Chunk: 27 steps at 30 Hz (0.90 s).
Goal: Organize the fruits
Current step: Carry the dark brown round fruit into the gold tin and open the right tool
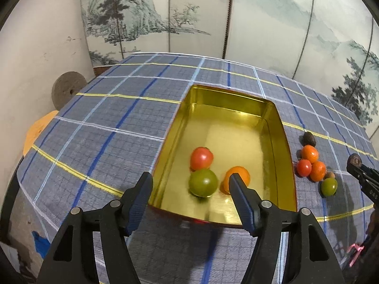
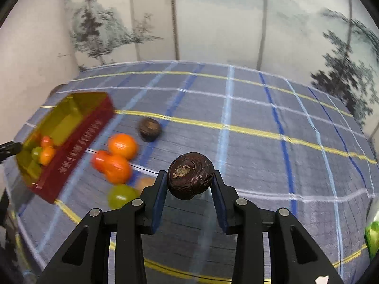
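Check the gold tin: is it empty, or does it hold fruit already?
Not empty. The gold tin holds three fruits near its front: a red one, a green one and an orange one. Most of its floor is bare.

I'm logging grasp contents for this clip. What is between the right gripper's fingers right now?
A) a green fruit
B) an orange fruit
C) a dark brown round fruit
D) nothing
C: in the right wrist view the right gripper has its fingers closed against a dark brown round fruit, held above the tablecloth.
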Motion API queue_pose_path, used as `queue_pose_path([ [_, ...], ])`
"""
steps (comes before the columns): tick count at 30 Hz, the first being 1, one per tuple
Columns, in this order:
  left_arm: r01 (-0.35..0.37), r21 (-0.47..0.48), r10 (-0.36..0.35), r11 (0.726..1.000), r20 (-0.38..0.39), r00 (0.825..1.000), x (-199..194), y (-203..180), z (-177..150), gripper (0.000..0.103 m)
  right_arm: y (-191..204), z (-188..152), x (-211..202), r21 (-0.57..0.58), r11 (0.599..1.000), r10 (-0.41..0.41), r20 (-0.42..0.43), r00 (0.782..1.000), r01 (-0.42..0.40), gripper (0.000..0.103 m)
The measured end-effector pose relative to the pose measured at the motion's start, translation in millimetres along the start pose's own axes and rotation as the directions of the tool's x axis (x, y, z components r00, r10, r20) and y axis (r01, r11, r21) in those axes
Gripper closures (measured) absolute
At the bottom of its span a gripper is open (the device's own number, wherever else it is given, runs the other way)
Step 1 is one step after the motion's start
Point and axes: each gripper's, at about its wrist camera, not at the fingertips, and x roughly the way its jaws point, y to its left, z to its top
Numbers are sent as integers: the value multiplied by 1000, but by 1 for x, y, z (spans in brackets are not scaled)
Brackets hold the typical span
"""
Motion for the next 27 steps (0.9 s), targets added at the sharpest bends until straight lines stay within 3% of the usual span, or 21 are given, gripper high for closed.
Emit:
queue_pose_path([
  [6, -35, -55, 36, 998, 16, 999, -9, 25, -2, 35, 56, 17, -11, -77, 989, 129, 28, 991, -127, 69],
  [13, -77, -111, 79, 991, 12, 997, -13, 56, -7, 35, 124, 27, -11, -189, 950, 252, -4, 968, -248, 69],
  [27, -104, -165, 100, 981, -29, 995, -6, 89, -24, 35, 203, 15, 22, -324, 902, 255, -137, 957, -286, 69],
])
